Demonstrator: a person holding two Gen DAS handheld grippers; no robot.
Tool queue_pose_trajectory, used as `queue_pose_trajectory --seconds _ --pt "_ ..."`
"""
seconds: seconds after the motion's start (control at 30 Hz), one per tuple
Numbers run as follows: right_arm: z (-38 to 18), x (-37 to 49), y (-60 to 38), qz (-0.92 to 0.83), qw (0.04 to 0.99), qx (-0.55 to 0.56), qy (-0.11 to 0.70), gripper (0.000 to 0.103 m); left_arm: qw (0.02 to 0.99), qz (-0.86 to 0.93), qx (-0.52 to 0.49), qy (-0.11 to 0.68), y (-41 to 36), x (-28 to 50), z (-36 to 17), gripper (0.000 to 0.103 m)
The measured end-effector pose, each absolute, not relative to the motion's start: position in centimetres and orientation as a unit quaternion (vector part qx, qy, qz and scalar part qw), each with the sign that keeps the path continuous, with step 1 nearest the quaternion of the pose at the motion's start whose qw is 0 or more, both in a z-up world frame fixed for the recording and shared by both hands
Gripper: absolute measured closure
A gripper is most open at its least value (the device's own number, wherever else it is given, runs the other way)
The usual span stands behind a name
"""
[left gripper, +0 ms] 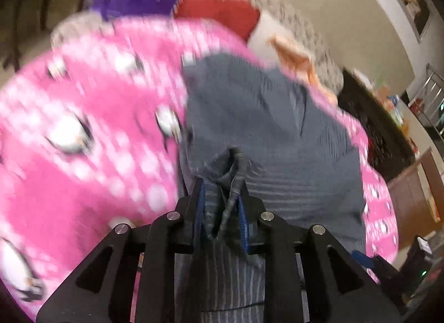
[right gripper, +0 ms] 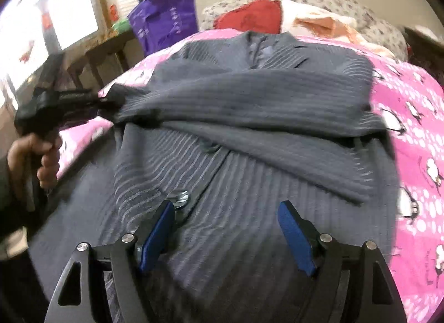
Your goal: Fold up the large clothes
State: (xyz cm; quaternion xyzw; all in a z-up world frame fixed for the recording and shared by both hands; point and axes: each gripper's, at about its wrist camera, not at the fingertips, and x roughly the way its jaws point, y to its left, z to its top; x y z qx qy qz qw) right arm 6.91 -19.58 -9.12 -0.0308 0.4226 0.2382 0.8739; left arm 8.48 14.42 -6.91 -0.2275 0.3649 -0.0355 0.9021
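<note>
Pinching a bunched end of the grey pinstriped suit jacket [left gripper: 277,117] between its blue pads, the left gripper [left gripper: 222,198] has its jaws drawn nearly together on the cloth at the lower centre of the left wrist view. The right gripper [right gripper: 226,228] sits at the bottom of its own view with blue fingers [right gripper: 295,237] spread wide and nothing between them, poised just above the jacket's lower front beside a metal button [right gripper: 180,198].

The jacket lies spread on the pink penguin-print blanket [right gripper: 410,117], collar toward the top of the frame, hem nearest the right gripper, so its long axis runs away from that gripper. One sleeve crosses the chest from the right edge to mid left, where the left gripper [right gripper: 91,100] holds its cuff; I judge the sleeve fold hinges on that sideways pull, and the left hand [right gripper: 38,156] is nearer the work.

Only the right view shows the whole garment; the left view alone shows the grip close up, though blurred. Beyond lie a red cushion [right gripper: 252,14] and a purple bag [right gripper: 163,23].
</note>
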Motion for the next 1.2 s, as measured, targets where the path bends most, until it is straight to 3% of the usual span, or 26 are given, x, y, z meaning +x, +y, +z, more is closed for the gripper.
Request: queue_pose_trajectory --seconds 0.13,0.17,0.2,0.23,0.3,0.33,0.5,0.7,1.0,1.2 --pt "-4.3 9.4 -23.1 0.201 0.903 0.002 0.379 0.028 0.932 0.010 -0.218 0.288 14.5 8.4 -2.4 0.080" --pt "-3.4 10.3 -23.8 0.187 0.910 0.006 0.370 0.033 0.935 -0.004 -0.216 0.281 13.6 8.9 -2.0 0.071" --pt "-2.3 11.9 -24.4 0.164 0.916 0.006 0.365 0.041 0.934 -0.022 -0.210 0.287 12.7 9.9 -2.3 0.069" --pt "-1.9 13.2 -24.6 0.153 0.917 0.007 0.369 0.058 0.931 -0.039 -0.204 0.299 11.7 10.9 -2.9 0.069" --pt "-2.4 16.5 -24.0 0.154 0.905 0.008 0.396 0.064 0.921 -0.063 -0.185 0.336 9.4 13.1 -5.0 0.069" --pt "-3.3 18.0 -23.5 0.165 0.895 0.008 0.414 0.072 0.918 -0.065 -0.176 0.348 8.8 13.7 -5.9 0.069" --pt "-9.3 24.2 -24.0 0.111 0.877 -0.005 0.467 0.078 0.912 -0.013 -0.093 0.398 7.6 17.3 -10.9 0.069" --pt "-12.2 25.8 -25.7 0.118 0.900 -0.012 0.419 0.080 0.907 -0.017 -0.111 0.406 7.9 18.9 -12.3 0.069" --pt "-12.5 27.2 -27.0 0.138 0.894 0.027 0.426 0.080 0.905 -0.023 -0.124 0.406 7.9 18.8 -12.5 0.069" --pt "-6.7 21.8 -26.3 0.136 0.896 -0.004 0.424 0.078 0.905 -0.026 -0.131 0.404 8.1 18.9 -12.5 0.069"
